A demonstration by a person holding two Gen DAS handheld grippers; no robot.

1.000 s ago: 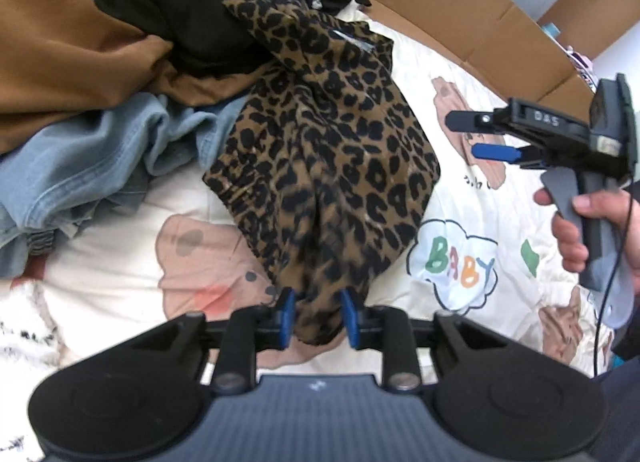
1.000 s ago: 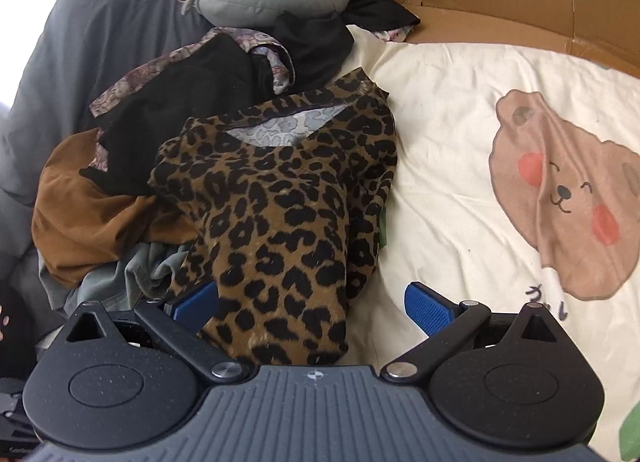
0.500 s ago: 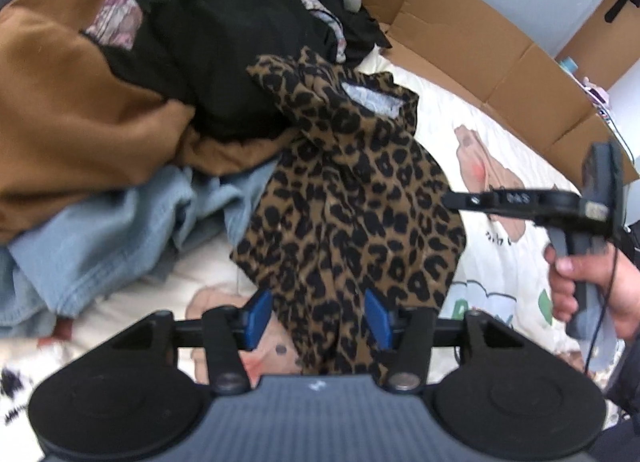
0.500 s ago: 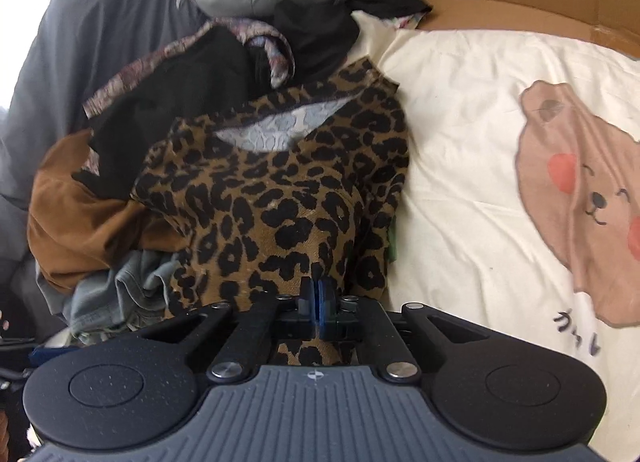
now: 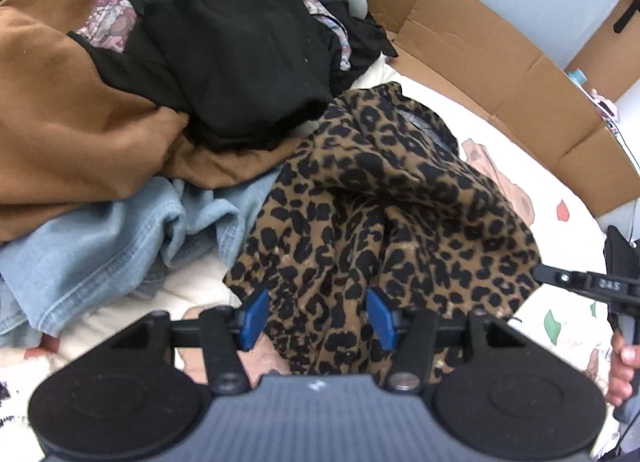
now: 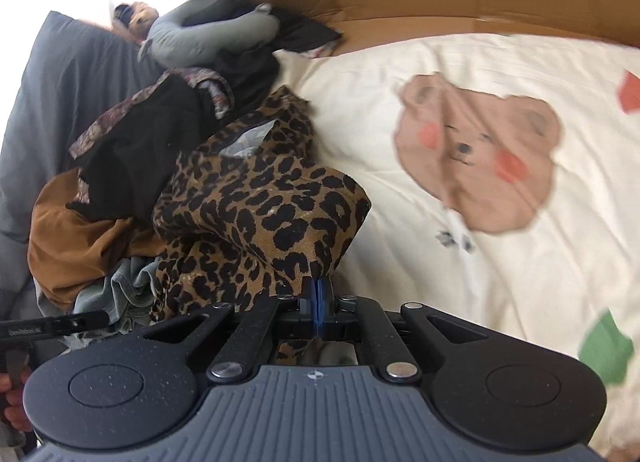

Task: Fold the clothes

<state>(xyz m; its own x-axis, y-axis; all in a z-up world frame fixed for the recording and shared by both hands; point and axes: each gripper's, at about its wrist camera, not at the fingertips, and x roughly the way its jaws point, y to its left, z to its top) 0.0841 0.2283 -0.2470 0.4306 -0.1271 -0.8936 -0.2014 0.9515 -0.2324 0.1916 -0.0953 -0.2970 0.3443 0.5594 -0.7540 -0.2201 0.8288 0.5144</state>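
Observation:
A leopard-print garment (image 5: 384, 222) lies crumpled on the cream bear-print blanket (image 6: 460, 110), beside a pile of clothes. My left gripper (image 5: 316, 314) is open, its blue pads on either side of the garment's near edge without pinching it. My right gripper (image 6: 317, 300) is shut on the leopard-print garment (image 6: 260, 218) and lifts a fold of it off the blanket. The right gripper also shows at the right edge of the left wrist view (image 5: 588, 282).
The pile to the left holds a brown garment (image 5: 72, 110), a black one (image 5: 232, 54) and light blue denim (image 5: 100, 250). A grey pillow (image 6: 208, 34) lies at the back. Flattened cardboard (image 5: 500, 62) lines the far side of the blanket.
My left gripper let go of the garment and opened wide. My right gripper closed on the garment's edge and pulled it up and to the right, raising a fold.

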